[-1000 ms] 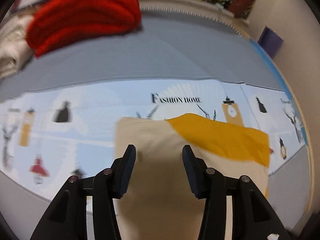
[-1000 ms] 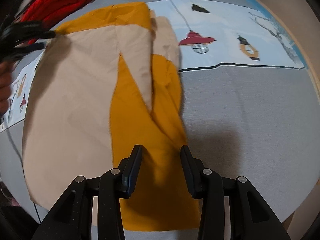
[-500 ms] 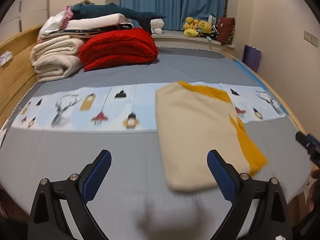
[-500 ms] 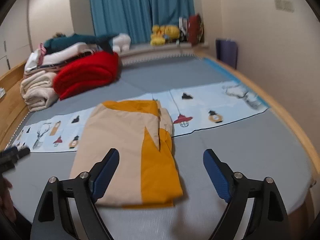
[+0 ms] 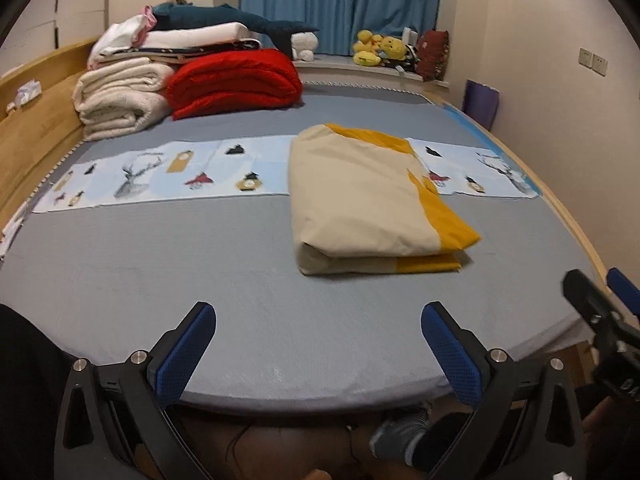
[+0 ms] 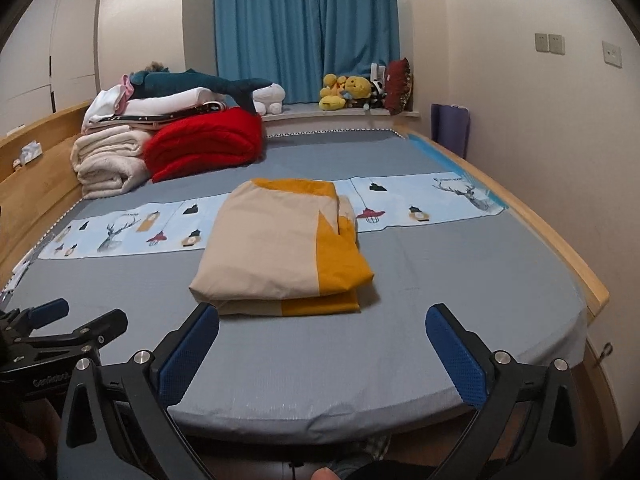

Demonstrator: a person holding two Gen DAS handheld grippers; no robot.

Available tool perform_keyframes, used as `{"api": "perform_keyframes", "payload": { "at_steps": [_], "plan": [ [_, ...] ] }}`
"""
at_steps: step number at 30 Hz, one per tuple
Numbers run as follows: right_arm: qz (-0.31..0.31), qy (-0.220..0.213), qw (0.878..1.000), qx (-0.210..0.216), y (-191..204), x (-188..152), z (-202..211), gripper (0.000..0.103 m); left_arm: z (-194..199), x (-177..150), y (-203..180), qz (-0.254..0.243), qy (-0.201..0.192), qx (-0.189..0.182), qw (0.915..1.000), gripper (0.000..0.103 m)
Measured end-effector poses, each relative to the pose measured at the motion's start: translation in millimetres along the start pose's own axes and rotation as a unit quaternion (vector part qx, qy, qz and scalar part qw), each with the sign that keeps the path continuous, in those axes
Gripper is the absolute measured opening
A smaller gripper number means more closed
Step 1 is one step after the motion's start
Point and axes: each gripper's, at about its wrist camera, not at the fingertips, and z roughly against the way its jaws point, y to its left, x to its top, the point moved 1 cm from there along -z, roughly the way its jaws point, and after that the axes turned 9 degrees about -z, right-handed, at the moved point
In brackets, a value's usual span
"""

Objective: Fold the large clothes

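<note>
A cream and mustard-yellow cloth (image 5: 360,200) (image 6: 272,252) lies folded into a thick rectangle on the grey bed (image 5: 120,272). Its far end rests on a light-blue printed strip (image 5: 160,176). My left gripper (image 5: 318,312) hovers over the bed's near edge, well short of the cloth. Its jaws are still opening wide, and nothing is between them. My right gripper (image 6: 323,312) is back at the near edge too, just short of the cloth's near fold, jaws opening and empty. Each gripper shows at the side of the other's view.
Folded red (image 5: 236,80) and cream blankets (image 5: 120,100) are stacked at the far left of the bed by the wooden headboard. Plush toys (image 5: 376,46) sit on the sill under blue curtains. A wooden rail (image 6: 560,248) runs along the bed's right side.
Both grippers have let go of the cloth, pulled back to the bed's near edge and risen. Their jaws went from narrow to wide. The cloth lies folded where it was left.
</note>
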Motion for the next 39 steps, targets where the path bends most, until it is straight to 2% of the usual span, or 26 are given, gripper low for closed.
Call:
{"api": "perform_keyframes", "payload": {
  "at_steps": [7,16,39],
  "plan": [
    [0.000,0.013,1.000,-0.008,-1,-2,-9,0.103,5,1,-1,0.005,-0.010,0.005,0.9999,0.102],
    [0.013,0.028,1.000,0.000,11,-3,-25,0.103,-3,-4,2,0.004,-0.001,-0.001,1.0000,0.102],
    [0.028,0.024,0.999,0.006,16,-4,-26,0.103,-2,-7,-3,0.004,0.001,-0.005,1.0000,0.102]
  ]
}}
